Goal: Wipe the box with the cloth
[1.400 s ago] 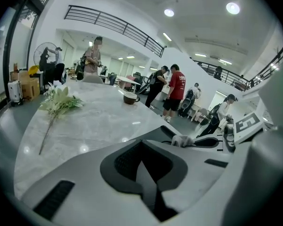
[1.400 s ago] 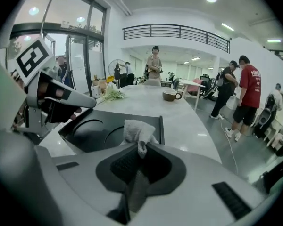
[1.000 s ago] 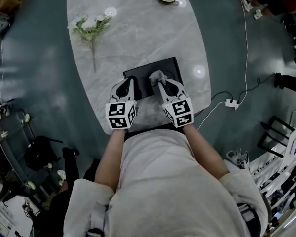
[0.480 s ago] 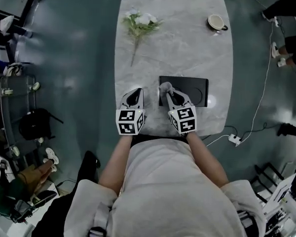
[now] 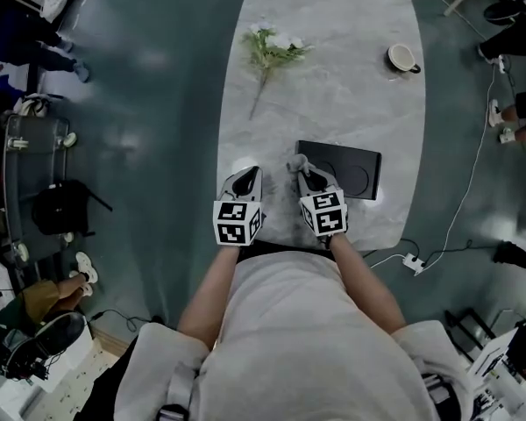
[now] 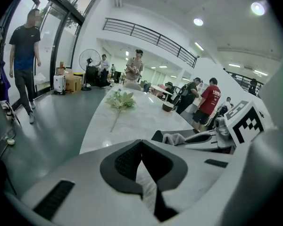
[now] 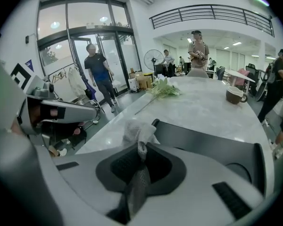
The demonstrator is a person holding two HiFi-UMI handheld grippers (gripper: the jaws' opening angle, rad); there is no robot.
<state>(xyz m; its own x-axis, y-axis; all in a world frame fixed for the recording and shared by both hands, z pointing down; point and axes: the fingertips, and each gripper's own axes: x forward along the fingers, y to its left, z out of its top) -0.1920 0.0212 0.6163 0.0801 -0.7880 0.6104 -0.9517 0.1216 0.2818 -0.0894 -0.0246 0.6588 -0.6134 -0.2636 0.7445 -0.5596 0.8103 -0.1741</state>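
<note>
Cloth (image 7: 137, 132) between right gripper (image 5: 302, 172) jaws, at box (image 5: 351, 169) corner.

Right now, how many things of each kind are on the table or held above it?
Flower sprig: 1
Cup: 1
Black box: 1
Cloth: 1
Total: 4

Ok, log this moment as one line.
right gripper: shut on cloth | cloth: at box left edge | left gripper: shut, empty, left of box
</note>
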